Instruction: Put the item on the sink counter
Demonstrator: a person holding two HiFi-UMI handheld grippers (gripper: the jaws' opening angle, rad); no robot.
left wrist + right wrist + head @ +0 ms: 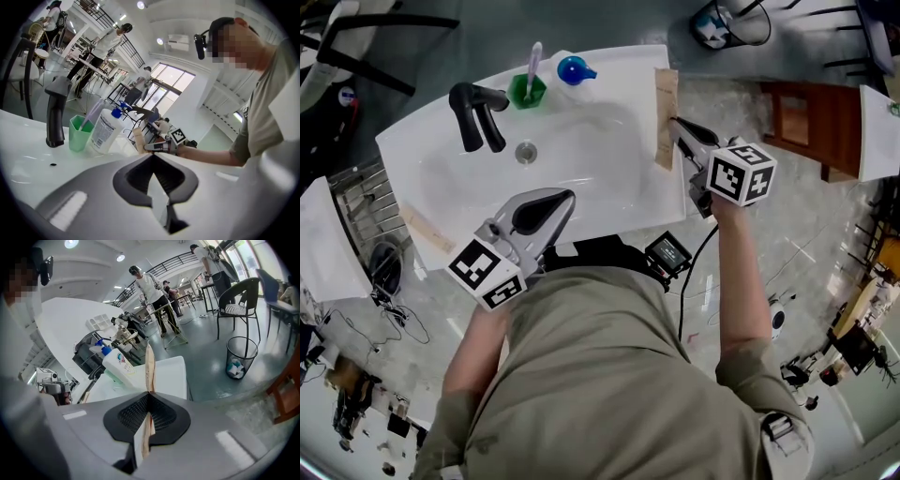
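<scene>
- Right gripper [682,134]: jaws clamped on a thin tan strip [666,117]. In the head view the strip lies along the right edge of the white sink [609,178], at the rim of its counter. In the right gripper view the strip [149,366] stands on edge between the jaws and reaches out past the tips. Whether it touches the counter cannot be told.
- Left gripper [555,202]: jaws together with nothing between them, over the front edge of the sink, just before the person's body. The left gripper view shows the closed tips [153,157] meeting in a line.
- Faucet [476,112]: black, at the back left of the basin, beside the round drain [526,152].
- Green cup [527,91]: just right of the faucet, with a toothbrush [532,66] standing in it.
- Bottle [575,69]: white with a blue cap, next to the cup at the back rim.
- Second tan strip [427,230]: lies at the front left edge of the sink.
- Waste bin [241,357]: black mesh, on the floor beyond the sink, beside a black chair [239,296].
</scene>
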